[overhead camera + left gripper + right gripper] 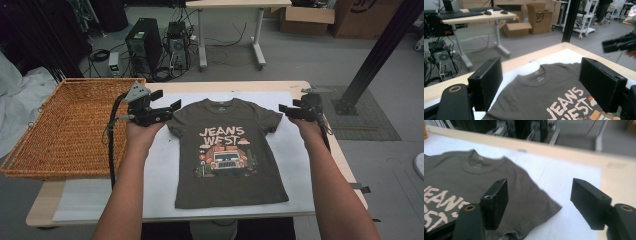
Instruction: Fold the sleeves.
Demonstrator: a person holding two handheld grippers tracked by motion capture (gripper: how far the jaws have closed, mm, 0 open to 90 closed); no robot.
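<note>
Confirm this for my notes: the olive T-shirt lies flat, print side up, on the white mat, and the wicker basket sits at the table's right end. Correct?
Not quite. The wicker basket sits at the table's left end, beside the left gripper, as the high view shows. The rest holds: the olive T-shirt lies flat, print side up, on the white mat.

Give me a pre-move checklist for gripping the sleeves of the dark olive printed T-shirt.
1. Dark olive printed T-shirt lies flat, print up, on the white table cover: ok.
2. Left gripper jaws apart, nothing between them: ok.
3. Right gripper jaws apart, nothing between them: ok.
4. Left gripper is at the shirt's left sleeve; contact with the cloth: cannot tell.
5. Right gripper is over the right sleeve, not yet pinching it: ok.
6. Woven wicker tray sits apart from the shirt: ok.
</note>
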